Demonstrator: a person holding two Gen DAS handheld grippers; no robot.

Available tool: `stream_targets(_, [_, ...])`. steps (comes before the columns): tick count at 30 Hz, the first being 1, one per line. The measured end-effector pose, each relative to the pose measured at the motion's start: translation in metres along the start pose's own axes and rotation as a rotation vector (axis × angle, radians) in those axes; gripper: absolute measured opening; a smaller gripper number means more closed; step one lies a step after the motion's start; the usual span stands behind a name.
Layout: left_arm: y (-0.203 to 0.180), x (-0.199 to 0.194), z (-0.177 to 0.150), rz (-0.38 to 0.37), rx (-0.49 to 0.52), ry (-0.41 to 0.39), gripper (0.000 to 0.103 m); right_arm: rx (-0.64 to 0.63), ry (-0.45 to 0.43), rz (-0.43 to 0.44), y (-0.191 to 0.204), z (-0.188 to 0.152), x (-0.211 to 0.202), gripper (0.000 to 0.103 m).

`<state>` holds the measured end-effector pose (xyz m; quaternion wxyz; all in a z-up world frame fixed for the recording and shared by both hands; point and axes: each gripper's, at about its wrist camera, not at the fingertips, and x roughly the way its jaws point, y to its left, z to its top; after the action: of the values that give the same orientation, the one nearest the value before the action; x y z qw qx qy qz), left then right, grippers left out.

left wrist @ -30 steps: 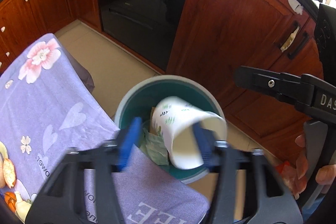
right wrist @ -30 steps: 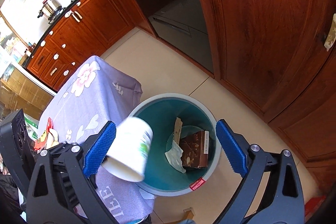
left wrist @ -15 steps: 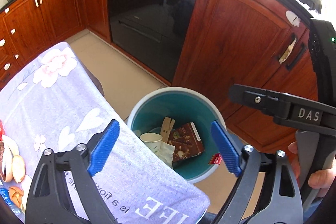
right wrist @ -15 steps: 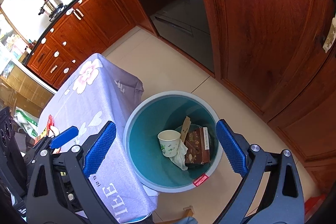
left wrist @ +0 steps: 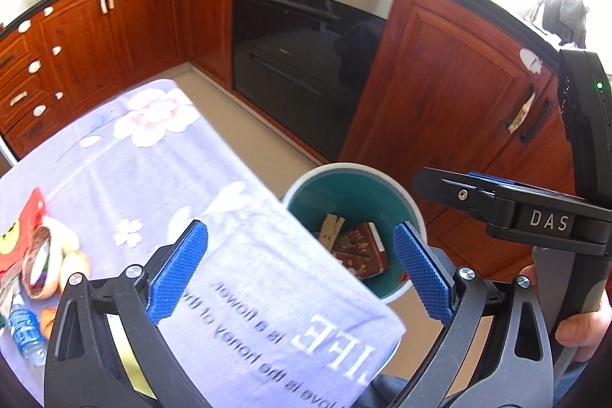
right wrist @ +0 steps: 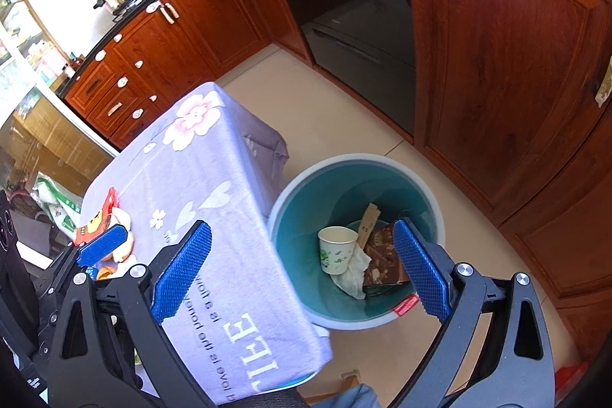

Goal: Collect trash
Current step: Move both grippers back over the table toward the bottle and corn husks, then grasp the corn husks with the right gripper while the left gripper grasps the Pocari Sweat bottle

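Observation:
A teal bin (right wrist: pixel 355 159) with a white rim stands on the floor beside the table. In it lie a paper cup (right wrist: pixel 336 255), a brown box (right wrist: pixel 382 259), a crumpled tissue (right wrist: pixel 354 274) and a cardboard strip (right wrist: pixel 369 220). My left gripper (left wrist: pixel 300 232) hangs over the table's corner near the bin (left wrist: pixel 352 167); its jaws are opening with nothing between them. My right gripper (right wrist: pixel 302 226) is open and empty above the bin's near edge. On the lilac cloth (left wrist: pixel 153 186) lie a red packet (left wrist: pixel 23 228), fruit peels (left wrist: pixel 72 266) and a small water bottle (left wrist: pixel 26 331).
Dark wood cabinets (left wrist: pixel 440 94) and a black oven (left wrist: pixel 306 56) run close behind the bin. Beige floor (right wrist: pixel 336 109) shows between them and the table. A person's hand (left wrist: pixel 581 327) holds the right tool at the far right.
The paper cup left my left gripper and dropped into the bin. The left jaws spread wide. Both grippers drew back and up from the bin toward the table.

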<state>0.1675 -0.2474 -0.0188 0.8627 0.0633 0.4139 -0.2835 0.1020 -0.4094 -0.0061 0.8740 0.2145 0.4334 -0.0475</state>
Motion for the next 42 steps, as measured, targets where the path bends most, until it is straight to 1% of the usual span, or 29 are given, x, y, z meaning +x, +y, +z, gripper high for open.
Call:
stream_targets(6, [0.038, -0.034, -0.023, 0.057, -0.06, -0.022, 0.099, -0.06, 0.011, 0.042, 0.048, -0.015, -0.003, 0.092])
stream_targets(9, [0.062, -0.055, -0.037, 0.087, -0.087, -0.033, 0.099, -0.099, 0.012, 0.058, 0.074, -0.023, -0.004, 0.092])
stream_targets(16, [0.12, -0.095, -0.067, 0.153, -0.17, -0.055, 0.099, -0.177, 0.046, 0.094, 0.134, -0.041, 0.002, 0.092])
stream_targets(20, [0.155, -0.111, -0.085, 0.198, -0.229, -0.064, 0.099, -0.232, 0.082, 0.112, 0.169, -0.054, 0.015, 0.092])
stream_targets(24, [0.19, -0.122, -0.108, 0.235, -0.312, -0.07, 0.099, -0.279, 0.126, 0.13, 0.196, -0.068, 0.034, 0.092])
stream_targets(27, [0.213, -0.127, -0.123, 0.269, -0.367, -0.076, 0.099, -0.302, 0.174, 0.14, 0.214, -0.081, 0.054, 0.092])
stream_targets(33, [0.245, -0.119, -0.148, 0.298, -0.434, -0.031, 0.099, -0.345, 0.261, 0.144, 0.236, -0.104, 0.096, 0.092])
stream_targets(37, [0.254, -0.116, -0.156, 0.299, -0.456, -0.019, 0.099, -0.373, 0.312, 0.146, 0.247, -0.114, 0.119, 0.092])
stream_targets(42, [0.261, -0.107, -0.16, 0.287, -0.486, 0.002, 0.099, -0.393, 0.333, 0.152, 0.255, -0.121, 0.136, 0.092])
